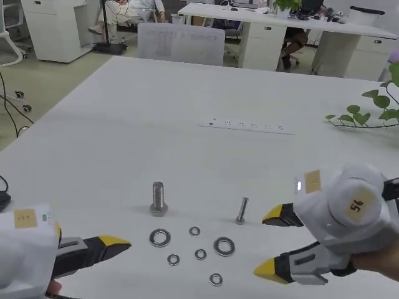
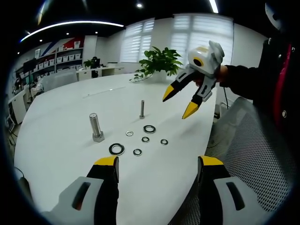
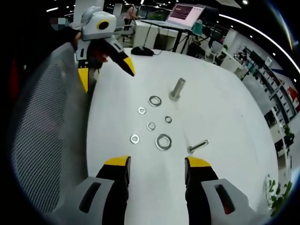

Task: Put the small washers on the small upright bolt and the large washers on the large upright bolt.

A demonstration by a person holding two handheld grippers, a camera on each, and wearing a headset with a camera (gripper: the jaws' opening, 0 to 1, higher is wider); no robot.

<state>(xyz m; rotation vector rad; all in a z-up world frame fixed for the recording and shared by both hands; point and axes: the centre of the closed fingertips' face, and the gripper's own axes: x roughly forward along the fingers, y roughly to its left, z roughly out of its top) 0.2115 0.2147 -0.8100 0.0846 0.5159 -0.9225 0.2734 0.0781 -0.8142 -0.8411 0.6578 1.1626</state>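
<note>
Hovering at the near edge of the desk point(image 1: 187, 143), the left gripper point(image 2: 157, 161) and right gripper point(image 1: 268, 243) both have jaws spread wide, empty. Six loose washers point(image 1: 224, 246), two seemingly larger, lie flat between them, beside the upright large bolt point(image 1: 158, 199) and small bolt point(image 1: 242, 210).

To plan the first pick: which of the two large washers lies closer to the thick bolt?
The large washer directly in front of the thick bolt; the other large washer lies nearer the thin bolt.
</note>
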